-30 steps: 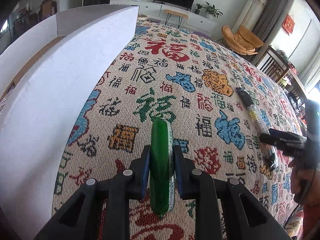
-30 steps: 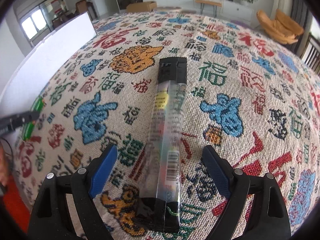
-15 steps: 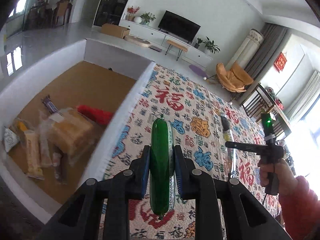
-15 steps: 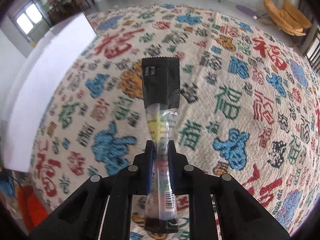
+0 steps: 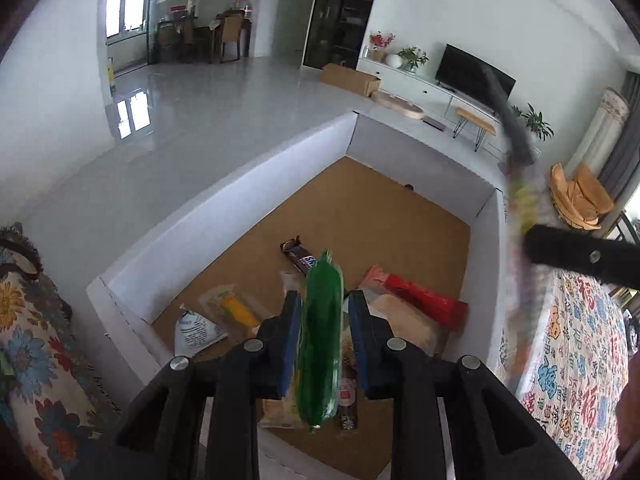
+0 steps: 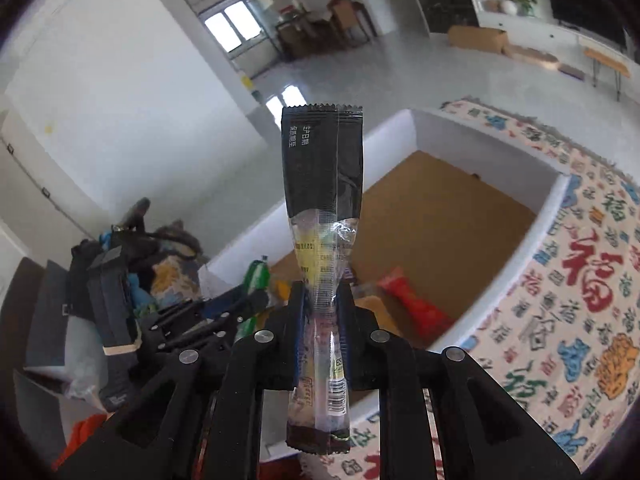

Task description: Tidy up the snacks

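Over a white-walled box with a brown floor, my left gripper has its jaws opening. A green packet stands on edge between them, with thin gaps at both pads. Below it in the box lie a dark chocolate bar, a red packet, a yellow packet and a white packet. My right gripper pinches a long clear packet with black ends above the box's near wall; its jaws are starting to open. That packet shows blurred at the right in the left wrist view.
The box sits against the patterned tablecloth on its right. A floral-covered seat is at its left. From the right wrist, the left gripper and green packet are at lower left, beside dark clutter.
Both grippers rose and swung left from the tablecloth to over the box. The right gripper closed on the long packet and lifted it. The left jaws have parted slightly around the green packet.
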{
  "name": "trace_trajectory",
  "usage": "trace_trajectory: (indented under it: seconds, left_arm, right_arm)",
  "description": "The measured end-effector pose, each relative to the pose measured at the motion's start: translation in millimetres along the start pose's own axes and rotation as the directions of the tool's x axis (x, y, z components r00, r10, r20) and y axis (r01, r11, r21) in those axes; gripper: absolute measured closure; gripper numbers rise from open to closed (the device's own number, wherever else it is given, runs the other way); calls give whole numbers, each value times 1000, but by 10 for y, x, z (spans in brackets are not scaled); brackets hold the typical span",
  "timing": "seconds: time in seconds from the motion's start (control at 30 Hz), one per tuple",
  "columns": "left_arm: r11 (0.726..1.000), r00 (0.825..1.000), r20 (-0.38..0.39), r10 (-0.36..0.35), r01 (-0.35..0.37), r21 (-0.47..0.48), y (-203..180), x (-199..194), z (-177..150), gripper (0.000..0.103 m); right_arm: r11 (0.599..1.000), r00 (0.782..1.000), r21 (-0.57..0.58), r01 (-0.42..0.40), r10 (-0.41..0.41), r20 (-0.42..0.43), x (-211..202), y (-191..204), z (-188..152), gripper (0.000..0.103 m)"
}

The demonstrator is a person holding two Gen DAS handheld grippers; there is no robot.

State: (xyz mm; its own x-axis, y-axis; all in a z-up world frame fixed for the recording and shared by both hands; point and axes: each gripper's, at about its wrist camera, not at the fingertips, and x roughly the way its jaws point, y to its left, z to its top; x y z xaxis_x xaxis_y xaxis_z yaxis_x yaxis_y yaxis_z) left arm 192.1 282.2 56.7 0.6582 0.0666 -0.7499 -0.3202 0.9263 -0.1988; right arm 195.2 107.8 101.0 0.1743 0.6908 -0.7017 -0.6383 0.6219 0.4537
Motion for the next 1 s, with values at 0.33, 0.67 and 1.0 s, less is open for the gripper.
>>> trace_trajectory:
  seconds: [0.33, 0.67, 1.0]
  left_arm:
    - [984, 977, 144, 159, -168, 53, -140, -284, -254, 2]
    - [964, 944, 209, 254, -264, 24, -423, -595, -404, 2]
    - [959, 947, 157, 280, -281, -15, -355, -687, -403, 2]
  right_arm:
    - [989, 992, -90, 120, -117, 36, 202, 121, -310, 40]
    - [935, 951, -194, 297, -272, 145, -228, 67, -330, 28]
    - [923, 951, -238, 304, -276, 141, -280, 179, -381, 28]
